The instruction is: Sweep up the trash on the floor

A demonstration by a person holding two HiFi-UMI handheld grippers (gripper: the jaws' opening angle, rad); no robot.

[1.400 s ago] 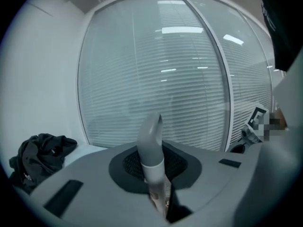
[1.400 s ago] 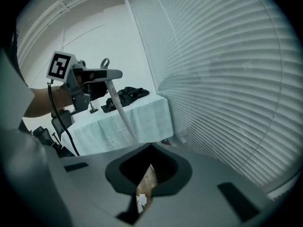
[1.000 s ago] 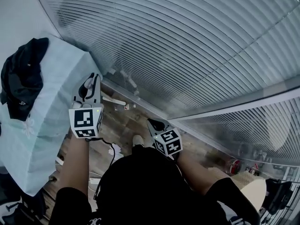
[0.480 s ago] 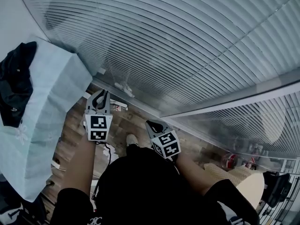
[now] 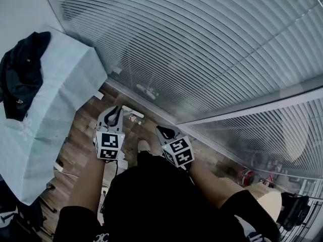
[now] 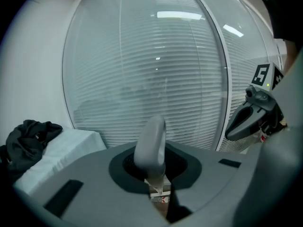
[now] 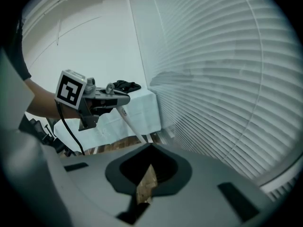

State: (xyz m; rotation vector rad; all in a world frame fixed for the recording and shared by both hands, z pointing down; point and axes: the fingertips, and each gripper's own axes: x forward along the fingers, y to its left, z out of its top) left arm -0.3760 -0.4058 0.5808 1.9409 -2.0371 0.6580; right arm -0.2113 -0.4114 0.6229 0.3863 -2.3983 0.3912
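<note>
In the head view my left gripper [image 5: 114,116] is held out over the wood floor [image 5: 83,135]. It is shut on a thin white handle with a grey looped top [image 6: 150,144]. The right gripper view shows that white handle [image 7: 130,122] slanting down from the left gripper [image 7: 111,96]. My right gripper [image 5: 166,133] is beside it, close to the glass wall, and is shut on a tan stick-like handle [image 7: 146,185] whose lower end is hidden. White paper scraps [image 5: 132,116] lie on the floor by the wall, with more trash [image 5: 59,166] near the table.
A table under a pale blue cloth [image 5: 45,110] stands at the left with a black garment [image 5: 22,72] on it. A glass wall with blinds [image 5: 202,49] runs along the front. A red can [image 5: 248,177] lies at the right by the wall.
My left gripper has moved right and nearer to the right gripper, away from the table. The right gripper has hardly shifted.
</note>
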